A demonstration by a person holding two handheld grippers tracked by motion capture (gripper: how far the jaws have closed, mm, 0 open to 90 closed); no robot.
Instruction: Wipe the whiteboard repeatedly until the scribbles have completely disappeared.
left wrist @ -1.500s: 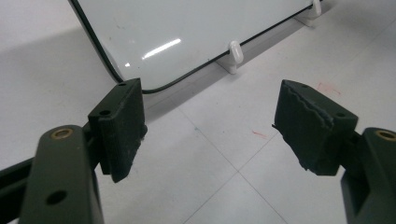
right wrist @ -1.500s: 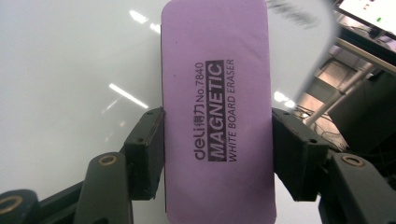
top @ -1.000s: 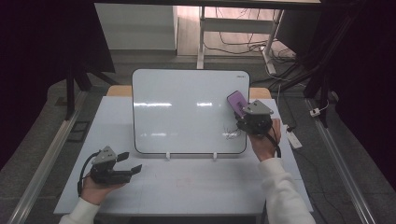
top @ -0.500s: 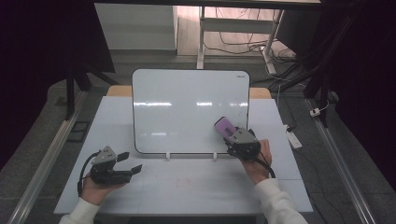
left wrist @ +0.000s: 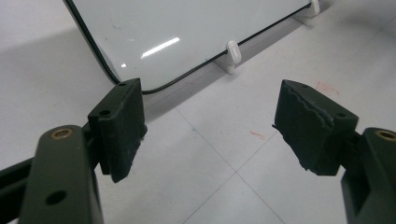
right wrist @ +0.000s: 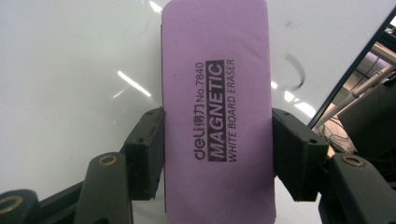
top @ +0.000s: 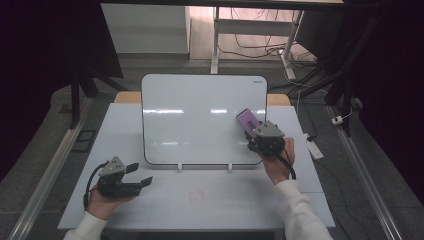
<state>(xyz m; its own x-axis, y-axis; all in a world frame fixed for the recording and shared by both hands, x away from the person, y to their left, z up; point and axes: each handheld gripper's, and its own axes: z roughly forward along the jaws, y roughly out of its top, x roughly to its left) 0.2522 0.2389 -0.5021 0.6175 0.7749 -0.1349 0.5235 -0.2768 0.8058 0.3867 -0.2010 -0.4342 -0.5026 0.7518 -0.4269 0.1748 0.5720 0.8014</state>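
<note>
Right gripper view — eraser (right wrist: 217, 112) between hand-held gripper (right wrist: 218, 149) pads

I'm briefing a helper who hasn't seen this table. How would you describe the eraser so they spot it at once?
Start at the large white rounded-corner whiteboard propped upright on the white table. Near its right edge, the black right gripper clamps a flat purple rectangular eraser by its long sides against the board face. It is the one coloured thing there, printed "MAGNETIC WHITE BOARD ERASER".

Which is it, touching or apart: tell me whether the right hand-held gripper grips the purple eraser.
Touching. The right gripper view shows the right hand-held gripper with both black jaws pressed against the long sides of the purple eraser.
</note>
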